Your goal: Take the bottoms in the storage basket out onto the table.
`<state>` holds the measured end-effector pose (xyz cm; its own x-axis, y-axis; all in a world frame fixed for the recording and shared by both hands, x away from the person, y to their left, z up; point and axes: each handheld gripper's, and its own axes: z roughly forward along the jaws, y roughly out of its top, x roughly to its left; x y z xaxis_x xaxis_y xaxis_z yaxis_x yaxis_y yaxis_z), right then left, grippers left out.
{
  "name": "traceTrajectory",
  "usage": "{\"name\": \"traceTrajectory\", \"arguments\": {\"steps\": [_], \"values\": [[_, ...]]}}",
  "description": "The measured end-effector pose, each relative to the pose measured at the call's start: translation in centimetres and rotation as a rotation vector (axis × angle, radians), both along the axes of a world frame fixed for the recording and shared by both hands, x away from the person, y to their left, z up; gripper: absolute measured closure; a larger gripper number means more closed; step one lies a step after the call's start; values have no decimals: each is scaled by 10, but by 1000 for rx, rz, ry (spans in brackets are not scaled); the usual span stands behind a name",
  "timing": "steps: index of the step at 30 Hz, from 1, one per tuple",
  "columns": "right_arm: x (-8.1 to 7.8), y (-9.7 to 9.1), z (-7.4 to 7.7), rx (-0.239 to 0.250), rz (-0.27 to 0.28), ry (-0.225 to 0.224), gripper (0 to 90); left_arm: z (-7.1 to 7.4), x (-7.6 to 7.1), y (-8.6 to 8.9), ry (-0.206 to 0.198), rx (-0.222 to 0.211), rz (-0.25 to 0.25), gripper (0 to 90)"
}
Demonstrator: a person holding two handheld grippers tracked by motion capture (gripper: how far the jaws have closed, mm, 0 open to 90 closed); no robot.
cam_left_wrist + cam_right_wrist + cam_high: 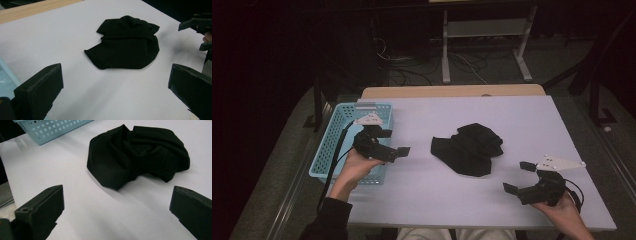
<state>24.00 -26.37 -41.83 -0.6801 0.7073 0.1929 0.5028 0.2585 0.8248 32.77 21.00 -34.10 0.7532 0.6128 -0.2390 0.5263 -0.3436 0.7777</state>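
A crumpled black cloth [469, 148] lay near the middle of the white bench [522, 120]. The left hand-held gripper [398, 141] hovered beside the blue basket [328, 145], jaws released. The right hand-held gripper [518, 176] hovered near the bench's front right, jaws released, clear of the cloth.

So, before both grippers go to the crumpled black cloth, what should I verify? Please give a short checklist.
1. Left gripper open and empty: ok.
2. Right gripper open and empty: ok.
3. Crumpled black cloth lies free on the white table, apart from both grippers: ok.
4. Path from each gripper to the cloth is bare: ok.
5. Light blue perforated plastic basket stands at the left, apart from the cloth: ok.
6. Cloth's edges or corners found for grasping: cannot tell, it is bunched.
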Motion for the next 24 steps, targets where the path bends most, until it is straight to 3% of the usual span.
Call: {"name": "traceTrajectory", "arguments": {"steps": [15,24], "values": [[0,1,-1,-4,7,7,0,-18,-27,17,-47,-10,47,0],[0,2,-1,-5,8,8,0,-35,-44,25,-58,-67,80,0]]}}
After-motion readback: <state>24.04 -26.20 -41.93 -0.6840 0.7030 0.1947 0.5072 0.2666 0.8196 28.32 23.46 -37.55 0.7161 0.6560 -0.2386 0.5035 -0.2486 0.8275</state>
